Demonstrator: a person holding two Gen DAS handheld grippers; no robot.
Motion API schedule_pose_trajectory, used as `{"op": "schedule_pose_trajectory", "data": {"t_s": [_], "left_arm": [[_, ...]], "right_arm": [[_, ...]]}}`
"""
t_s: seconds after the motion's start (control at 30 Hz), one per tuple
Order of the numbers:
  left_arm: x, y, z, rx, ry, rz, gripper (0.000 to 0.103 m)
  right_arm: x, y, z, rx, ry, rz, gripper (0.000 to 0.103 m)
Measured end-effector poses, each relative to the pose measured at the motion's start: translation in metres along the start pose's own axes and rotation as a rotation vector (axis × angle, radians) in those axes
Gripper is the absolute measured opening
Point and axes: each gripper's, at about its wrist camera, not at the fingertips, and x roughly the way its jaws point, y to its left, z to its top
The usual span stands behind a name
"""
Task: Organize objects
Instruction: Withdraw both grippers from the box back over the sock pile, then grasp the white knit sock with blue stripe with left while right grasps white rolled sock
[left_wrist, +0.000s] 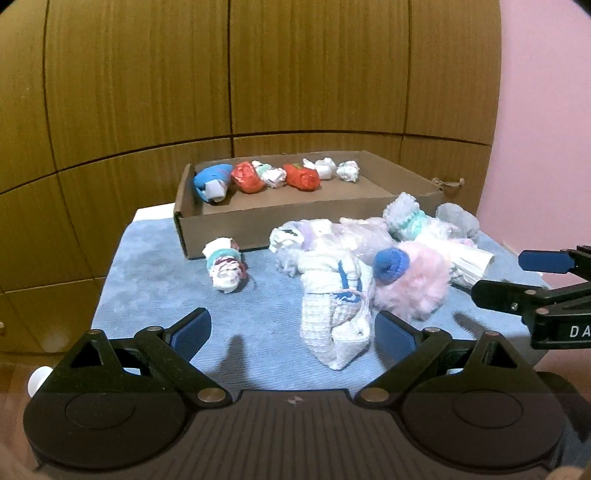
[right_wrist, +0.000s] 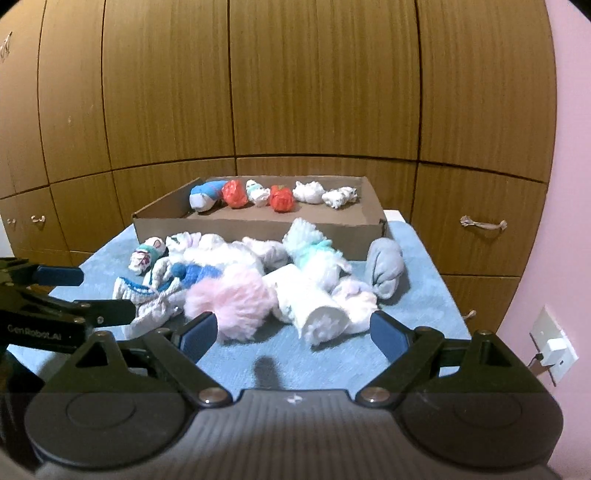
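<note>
A cardboard box (left_wrist: 258, 227) (right_wrist: 221, 226) stands at the back of a blue towel (left_wrist: 159, 291) (right_wrist: 424, 295). Along its far wall lie several rolled socks, blue, red and white (left_wrist: 247, 176) (right_wrist: 234, 194). In front of the box is a loose pile of sock bundles, with a pink fluffy one (left_wrist: 417, 291) (right_wrist: 232, 302), a white knit bundle (left_wrist: 332, 325), a white roll (right_wrist: 321, 314) and a grey ball (right_wrist: 386, 269). My left gripper (left_wrist: 291, 332) (right_wrist: 85, 291) is open, the knit bundle just inside its right finger. My right gripper (right_wrist: 291, 332) (left_wrist: 517, 278) is open before the pink sock and the white roll.
A small roll with a teal band (left_wrist: 225, 269) (right_wrist: 146, 256) lies apart to the left of the pile. Wooden cabinet doors (left_wrist: 295, 74) close off the back. A pink wall with a socket (right_wrist: 554, 350) is on the right.
</note>
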Motion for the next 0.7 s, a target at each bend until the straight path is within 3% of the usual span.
{"op": "schedule_pose_trajectory", "data": {"t_s": [0.27, 0.47, 0.7], "left_arm": [[0.007, -0.010, 0.002, 0.031, -0.006, -0.017, 0.097], [0.017, -0.016, 0.008, 0.047, -0.011, -0.020, 0.097], [0.023, -0.011, 0.007, 0.047, 0.007, -0.019, 0.094]], "right_arm": [[0.001, -0.003, 0.005, 0.008, -0.013, -0.021, 0.083], [0.005, -0.003, 0.009, -0.010, -0.017, -0.034, 0.066], [0.011, -0.002, 0.006, -0.037, -0.005, -0.030, 0.057]]}}
